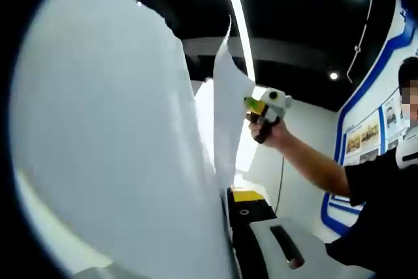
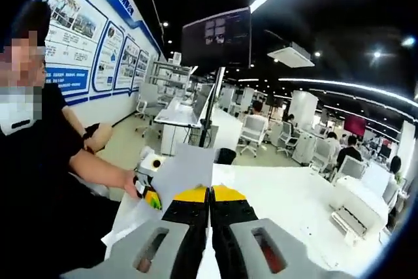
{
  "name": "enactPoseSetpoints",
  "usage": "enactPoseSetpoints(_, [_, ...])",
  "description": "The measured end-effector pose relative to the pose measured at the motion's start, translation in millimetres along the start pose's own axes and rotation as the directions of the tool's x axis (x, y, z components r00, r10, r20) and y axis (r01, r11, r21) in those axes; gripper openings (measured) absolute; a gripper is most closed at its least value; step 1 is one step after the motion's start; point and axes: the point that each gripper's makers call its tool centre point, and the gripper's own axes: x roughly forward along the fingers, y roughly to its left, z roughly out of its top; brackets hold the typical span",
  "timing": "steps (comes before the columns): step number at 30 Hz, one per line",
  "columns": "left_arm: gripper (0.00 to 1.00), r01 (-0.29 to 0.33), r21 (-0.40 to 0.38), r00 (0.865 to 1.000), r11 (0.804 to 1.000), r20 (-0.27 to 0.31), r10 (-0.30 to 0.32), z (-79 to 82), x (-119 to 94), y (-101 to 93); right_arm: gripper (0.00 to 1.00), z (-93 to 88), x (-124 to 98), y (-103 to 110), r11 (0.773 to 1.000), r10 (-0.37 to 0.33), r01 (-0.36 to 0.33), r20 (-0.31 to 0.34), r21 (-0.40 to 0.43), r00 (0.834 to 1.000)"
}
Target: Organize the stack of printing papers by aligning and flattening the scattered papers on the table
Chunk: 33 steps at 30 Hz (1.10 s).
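You've got the printing papers (image 1: 117, 142) lifted up off the table; in the left gripper view they stand almost on edge as a broad white sheet, close to the lens and hiding one of your left hand-held gripper (image 1: 230, 227) jaws, so I cannot tell whether it is clamped or released; the other grey jaw with its black and yellow tip shows just beside the paper's edge. Across that view your right hand-held gripper (image 1: 251, 102) meets the far edge of a sheet, yellow tip touching the paper. In the right gripper view your right hand-held gripper (image 2: 210, 195) has its jaws pressed tightly together, black pads and yellow tips meeting on a thin white paper edge (image 2: 208, 267); the sheets (image 2: 184, 171) rise ahead of them; your left hand-held gripper (image 2: 151, 195) sits at their left edge above the white table (image 2: 294, 207); a dark monitor (image 2: 216, 38) stands behind.
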Motion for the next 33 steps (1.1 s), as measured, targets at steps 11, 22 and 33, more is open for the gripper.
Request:
enactPoseSetpoints(11, [0.11,-0.003,-0.003,1.0,1.0,0.002,0.003,0.3,0.0,1.7,0.0,-5.6,35.6,15.0,0.992,0.069,-0.082,-0.136,-0.094,0.988])
enactPoseSetpoints(22, [0.13,-0.005,-0.002,1.0,1.0,0.004,0.005,0.0,0.4,1.3,0.0,-9.1,61.8,23.7,0.995,0.092,-0.097,-0.139,-0.034,0.986])
enactPoseSetpoints(33, [0.15,-0.015,-0.007,1.0,1.0,0.024,0.015,3.8,-1.0,3.8,0.0,-15.2,72.2,30.2,0.989,0.088,-0.073,-0.116,0.126,0.989])
